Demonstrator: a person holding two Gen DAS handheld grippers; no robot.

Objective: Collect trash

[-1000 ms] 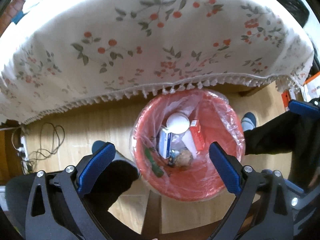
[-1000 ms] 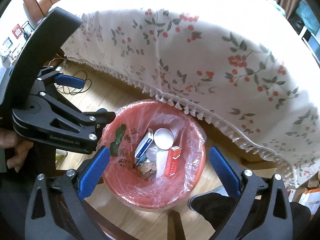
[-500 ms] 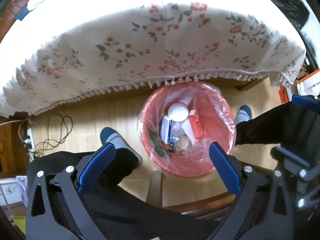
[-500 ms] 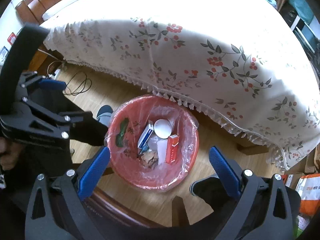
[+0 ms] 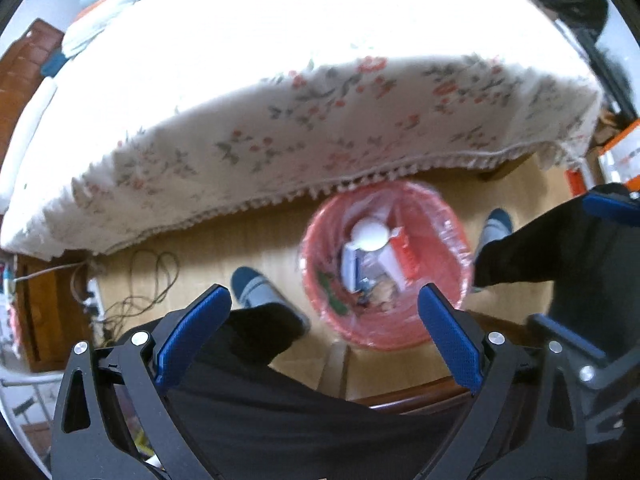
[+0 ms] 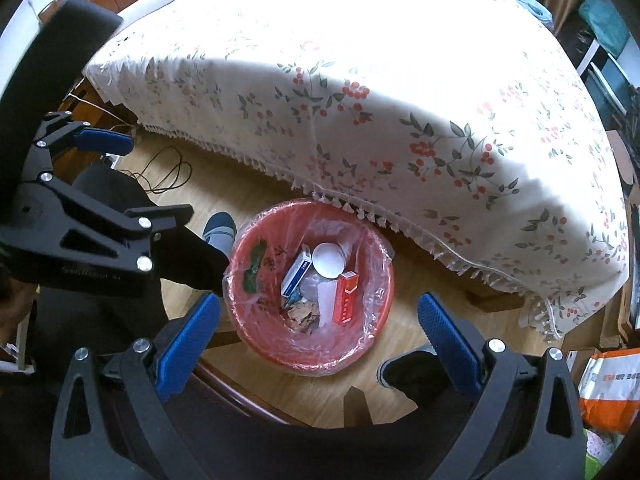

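Note:
A red bin (image 6: 364,344) lined with clear plastic stands on the wooden floor just under the table's edge; the left wrist view shows the bin (image 5: 440,216) too. Inside lie a white round lid (image 6: 328,260), a red carton (image 6: 346,298), a blue-and-white box (image 6: 297,276), a green wrapper (image 6: 253,268) and crumpled brown scraps (image 6: 302,314). My left gripper (image 5: 324,328) hangs open high above the bin, holding nothing. My right gripper (image 6: 318,332) is also open and empty above it. The left gripper's black frame (image 6: 88,232) shows at the left of the right wrist view.
A table draped in a cream floral cloth with a fringe (image 6: 360,100) fills the upper half. The person's dark trouser legs and socked feet (image 5: 256,292) (image 5: 494,226) stand either side of the bin. Cables (image 5: 152,276) lie on the floor at left. Orange bags (image 6: 608,384) sit at lower right.
Both grippers have risen away from the bin, which looks smaller now. More of the tabletop and the person's legs has come into view. Jaws stayed open.

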